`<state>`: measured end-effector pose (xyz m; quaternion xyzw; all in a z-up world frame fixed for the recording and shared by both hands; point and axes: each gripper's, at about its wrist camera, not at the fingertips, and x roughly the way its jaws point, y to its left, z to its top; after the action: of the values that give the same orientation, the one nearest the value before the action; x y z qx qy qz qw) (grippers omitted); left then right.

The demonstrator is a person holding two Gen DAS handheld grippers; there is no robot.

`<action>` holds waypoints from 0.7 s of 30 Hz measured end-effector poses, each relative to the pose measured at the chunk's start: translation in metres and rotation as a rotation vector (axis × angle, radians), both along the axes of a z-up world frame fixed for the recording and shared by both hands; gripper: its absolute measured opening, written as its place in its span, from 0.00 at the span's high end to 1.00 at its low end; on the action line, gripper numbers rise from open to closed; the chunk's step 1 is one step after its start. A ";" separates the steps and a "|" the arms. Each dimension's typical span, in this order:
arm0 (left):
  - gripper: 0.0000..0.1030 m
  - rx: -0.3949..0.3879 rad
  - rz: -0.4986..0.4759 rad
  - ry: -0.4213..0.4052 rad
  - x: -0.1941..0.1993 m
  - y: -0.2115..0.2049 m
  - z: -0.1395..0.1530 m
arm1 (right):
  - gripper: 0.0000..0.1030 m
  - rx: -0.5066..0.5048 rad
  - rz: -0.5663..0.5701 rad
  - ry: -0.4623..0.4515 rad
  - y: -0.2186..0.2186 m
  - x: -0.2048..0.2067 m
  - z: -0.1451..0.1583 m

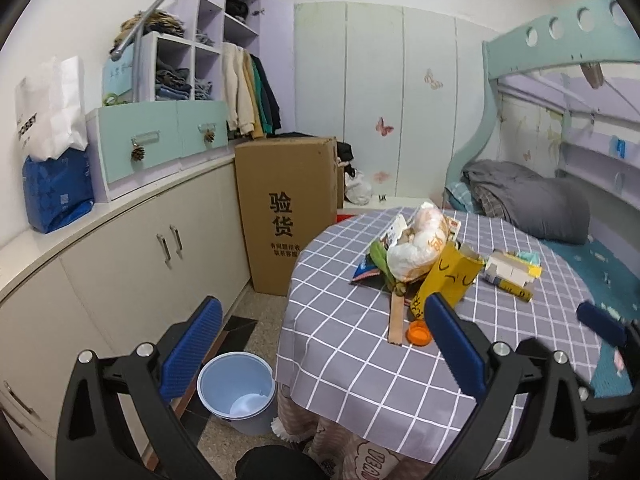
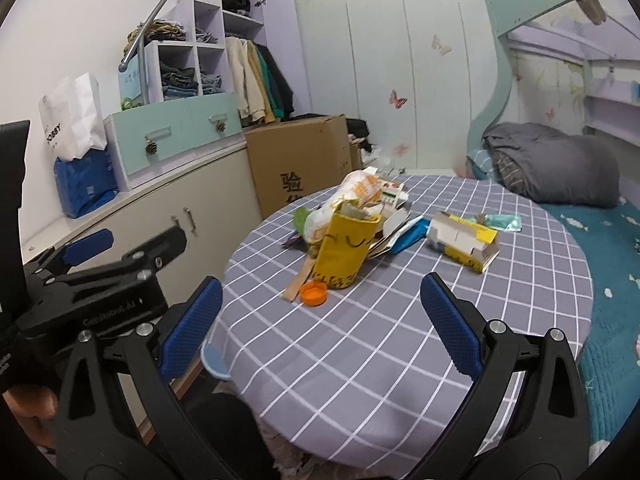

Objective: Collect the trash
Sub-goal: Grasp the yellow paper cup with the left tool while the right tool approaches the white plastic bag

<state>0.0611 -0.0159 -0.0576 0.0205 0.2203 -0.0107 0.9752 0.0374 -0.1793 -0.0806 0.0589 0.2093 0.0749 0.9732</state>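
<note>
Left wrist view: your left gripper hangs over the table's near edge, fingers spread wide, nothing between them. Trash is heaped at one o'clock: a yellow paper cup, a crumpled white bag, an orange bottle cap beside a wooden stick. The blue bin sits on the floor at seven o'clock. Right wrist view: your right gripper is equally wide open and empty, a torn yellow carton at one o'clock.
</note>
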 end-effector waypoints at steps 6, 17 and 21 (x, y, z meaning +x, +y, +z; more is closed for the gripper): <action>0.04 -0.044 -0.069 0.095 0.034 -0.006 -0.010 | 0.06 0.104 -0.075 0.030 -0.032 0.019 -0.006; 0.06 -0.006 -0.269 0.188 0.091 -0.075 -0.035 | 0.06 0.184 -0.192 0.163 -0.090 0.061 -0.037; 0.14 0.038 -0.312 0.210 0.110 -0.104 -0.044 | 0.06 0.194 -0.211 0.178 -0.103 0.066 -0.044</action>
<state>0.1710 -0.1195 -0.1011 0.0717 0.3152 -0.1597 0.9327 0.1035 -0.2827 -0.1249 0.1809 0.2791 -0.0133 0.9430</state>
